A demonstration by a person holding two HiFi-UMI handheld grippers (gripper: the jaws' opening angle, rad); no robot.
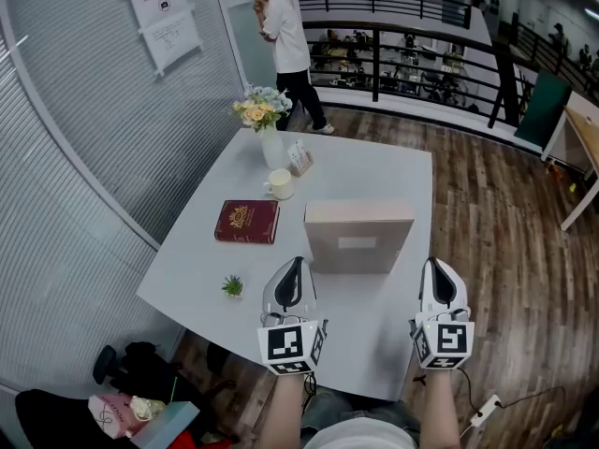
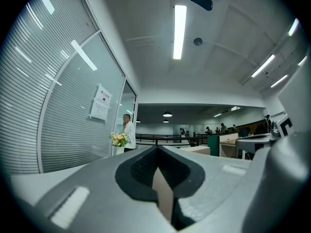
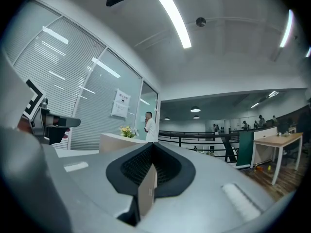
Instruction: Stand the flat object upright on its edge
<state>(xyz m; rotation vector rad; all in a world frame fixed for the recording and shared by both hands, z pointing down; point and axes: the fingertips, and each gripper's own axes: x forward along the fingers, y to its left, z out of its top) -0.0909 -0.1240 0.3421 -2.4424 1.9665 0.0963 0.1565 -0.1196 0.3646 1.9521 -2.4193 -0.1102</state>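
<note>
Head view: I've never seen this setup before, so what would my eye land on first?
A tan cardboard box stands upright at the middle of the white table, with a dark red book lying flat to its left. Nearer the camera, the left gripper and the right gripper hover one to each side of it, tongs shut.

Matt cardboard box, smooth matt table

I log: blind-lined glass wall left of left gripper; wood floor right of right gripper; black railing ahead; strip light overhead.
</note>
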